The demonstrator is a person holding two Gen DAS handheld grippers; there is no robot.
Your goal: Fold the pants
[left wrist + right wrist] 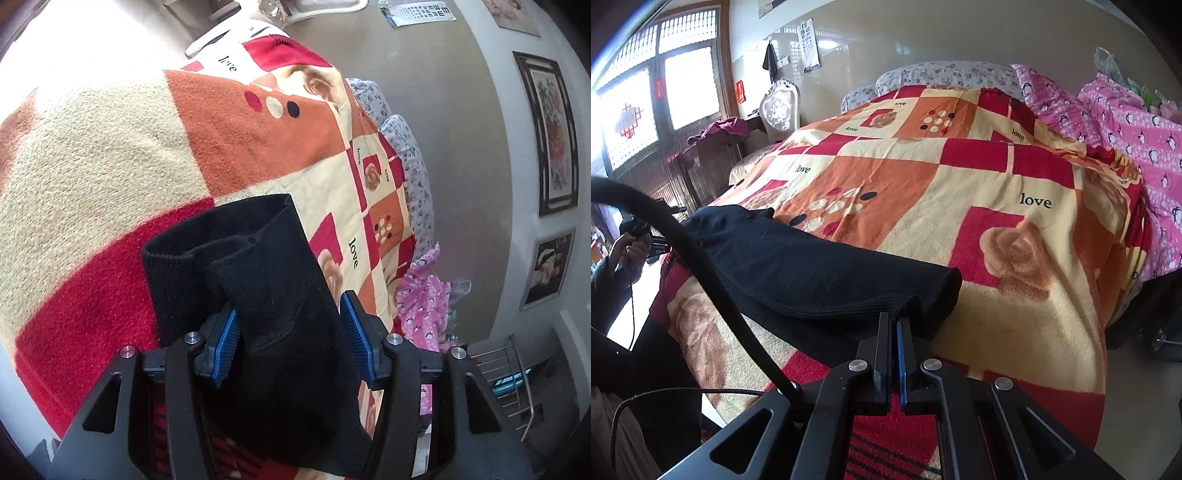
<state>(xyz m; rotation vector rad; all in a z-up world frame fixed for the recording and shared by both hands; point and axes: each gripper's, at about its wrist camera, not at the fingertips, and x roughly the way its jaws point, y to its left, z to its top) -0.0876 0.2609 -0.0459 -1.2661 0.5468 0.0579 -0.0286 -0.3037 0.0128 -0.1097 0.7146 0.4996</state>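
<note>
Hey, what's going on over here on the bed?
A person is folding black pants on a bed covered with a patterned blanket, using two handheld grippers. The right gripper is shut on an edge of the pants. The left gripper is open, its fingers either side of the fabric but not clamping it. The pants lie partly doubled over near the bed's edge.

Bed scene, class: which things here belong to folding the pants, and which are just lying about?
Part of the job:
black pants
right gripper, pinching a pants edge
left gripper, open around the pants
blanket underneath

Lying about:
pink bedding
chair
framed pictures
</note>
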